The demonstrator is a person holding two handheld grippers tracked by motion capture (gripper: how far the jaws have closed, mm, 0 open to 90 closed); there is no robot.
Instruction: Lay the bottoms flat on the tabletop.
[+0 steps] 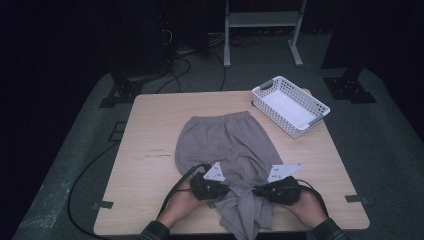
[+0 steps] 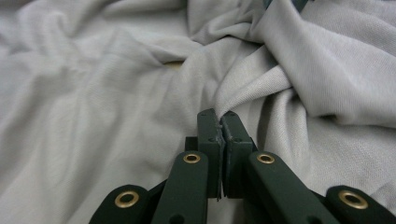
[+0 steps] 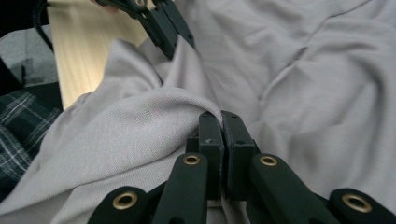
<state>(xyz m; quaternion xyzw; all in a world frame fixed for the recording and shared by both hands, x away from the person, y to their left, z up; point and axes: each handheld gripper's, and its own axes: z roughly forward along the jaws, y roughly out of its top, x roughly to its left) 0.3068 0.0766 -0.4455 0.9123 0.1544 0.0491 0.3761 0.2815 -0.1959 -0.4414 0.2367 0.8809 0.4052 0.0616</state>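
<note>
Grey sweatpants (image 1: 225, 150) are spread on the wooden table (image 1: 145, 150), hems probably overhanging the near edge; each side is pinched by the closed left gripper (image 2: 219, 119) and right gripper (image 3: 219, 120), presumably for folding.

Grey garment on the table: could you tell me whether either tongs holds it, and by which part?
Both do. The left tongs and right tongs are each shut on a pinched fold of the grey garment near its bunched end closest to the person.
</note>
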